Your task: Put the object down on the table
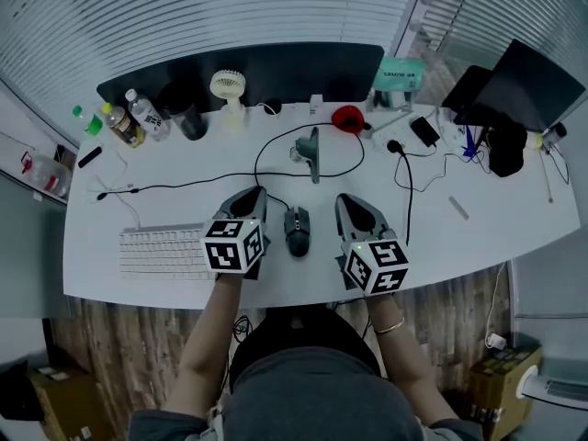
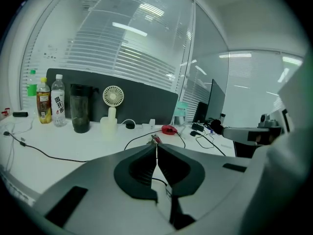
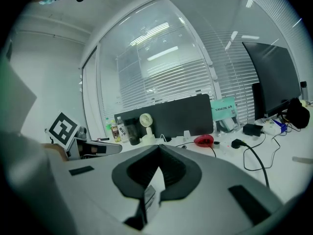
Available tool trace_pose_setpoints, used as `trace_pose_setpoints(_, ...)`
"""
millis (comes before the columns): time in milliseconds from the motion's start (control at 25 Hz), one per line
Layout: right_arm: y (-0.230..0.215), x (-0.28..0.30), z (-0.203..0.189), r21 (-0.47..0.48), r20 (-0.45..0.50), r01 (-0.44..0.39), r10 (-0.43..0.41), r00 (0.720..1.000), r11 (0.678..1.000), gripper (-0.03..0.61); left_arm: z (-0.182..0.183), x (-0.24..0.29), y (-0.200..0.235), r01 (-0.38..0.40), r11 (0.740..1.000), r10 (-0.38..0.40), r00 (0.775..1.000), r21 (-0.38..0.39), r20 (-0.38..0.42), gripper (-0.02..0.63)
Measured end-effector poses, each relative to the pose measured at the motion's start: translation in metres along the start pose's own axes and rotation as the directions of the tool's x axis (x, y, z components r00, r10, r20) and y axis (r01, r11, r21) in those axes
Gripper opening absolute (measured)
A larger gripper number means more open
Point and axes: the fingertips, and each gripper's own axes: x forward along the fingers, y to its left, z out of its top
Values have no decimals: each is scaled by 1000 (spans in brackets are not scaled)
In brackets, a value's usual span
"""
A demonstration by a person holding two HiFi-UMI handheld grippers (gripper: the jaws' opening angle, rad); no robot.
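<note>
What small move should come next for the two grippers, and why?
Probably just draw both back from the table. The left gripper and the right gripper are both shut with nothing between them, so nothing seems left to put down. The mouse already lies on the table between them.

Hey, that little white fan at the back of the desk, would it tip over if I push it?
It probably tips if pushed high: the fan carries a wide round head on a narrow neck. Its chunky base should resist low nudges. It looks like light plastic.
</note>
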Motion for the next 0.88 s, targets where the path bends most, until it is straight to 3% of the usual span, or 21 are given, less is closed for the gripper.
trace_pose_setpoints(880, 36, -14, -6, -75, 0, 73, -74, 997, 994, 0, -10, -41, 6, 33, 999, -33, 999, 36, 21, 28)
